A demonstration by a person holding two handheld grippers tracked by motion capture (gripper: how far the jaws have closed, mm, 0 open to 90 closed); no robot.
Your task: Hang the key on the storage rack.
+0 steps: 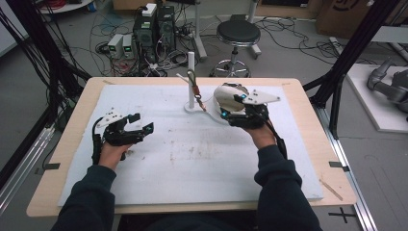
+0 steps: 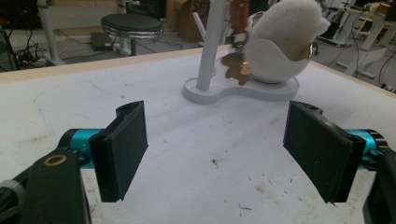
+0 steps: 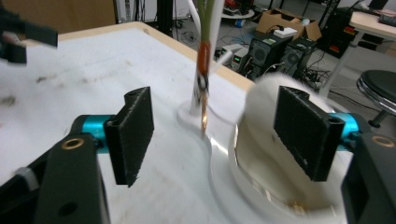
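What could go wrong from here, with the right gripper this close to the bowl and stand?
1. The open right gripper sits over the bowl; closing carelessly may tip it or push out the white fluff.
2. The thin post with its hanging keychain stands just beside; a sideways move may knock it.

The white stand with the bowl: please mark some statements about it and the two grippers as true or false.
1. The left gripper is open and holds nothing. True.
2. The white stand lies flat on its side. False: its post stands upright.
3. The right gripper is beside the white bowl. True.
4. The bowl is empty. False: white fluffy material sits in it.
5. The left gripper touches the stand. False: it is apart.
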